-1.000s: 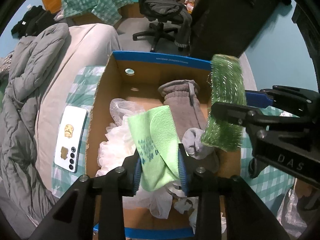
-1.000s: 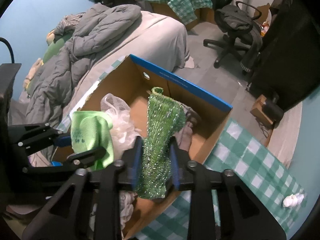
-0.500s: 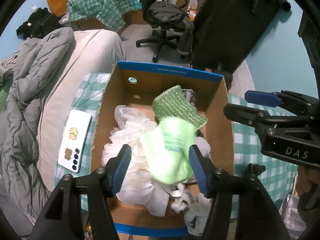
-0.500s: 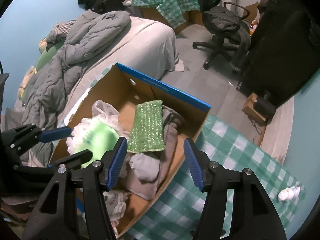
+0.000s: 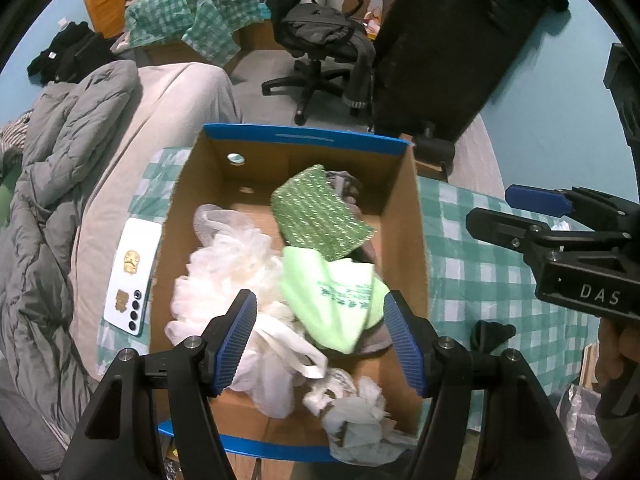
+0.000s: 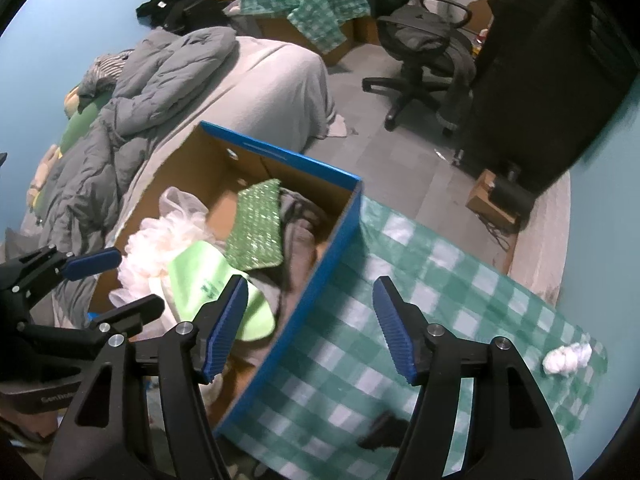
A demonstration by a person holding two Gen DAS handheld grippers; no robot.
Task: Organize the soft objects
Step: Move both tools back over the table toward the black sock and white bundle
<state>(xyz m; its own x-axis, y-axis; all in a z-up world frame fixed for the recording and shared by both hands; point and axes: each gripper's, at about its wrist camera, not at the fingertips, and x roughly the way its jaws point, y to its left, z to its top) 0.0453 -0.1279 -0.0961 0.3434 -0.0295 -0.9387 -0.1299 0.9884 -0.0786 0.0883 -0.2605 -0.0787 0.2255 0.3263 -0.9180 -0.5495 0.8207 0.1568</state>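
Left wrist view: your left gripper [image 5: 320, 336] is gaping empty over the cardboard box [image 5: 404, 216].
Cloths: pale green cloth [image 5: 336, 296] and glittery green cloth [image 5: 316, 212] are lying inside that box.
Right gripper [image 6: 308, 324]: spread wide, holding nothing, hovering beside the box.
Next: you are looking at fetching the white wad [image 6: 566, 358], well apart from the box.

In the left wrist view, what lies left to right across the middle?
Grey quilt → white phone → cardboard box with the light green cloth inside → checked tablecloth → right gripper.

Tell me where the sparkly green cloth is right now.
The sparkly green cloth lies inside the cardboard box, toward its far right side, partly overlapping the light green cloth and beside the white mesh pouf.
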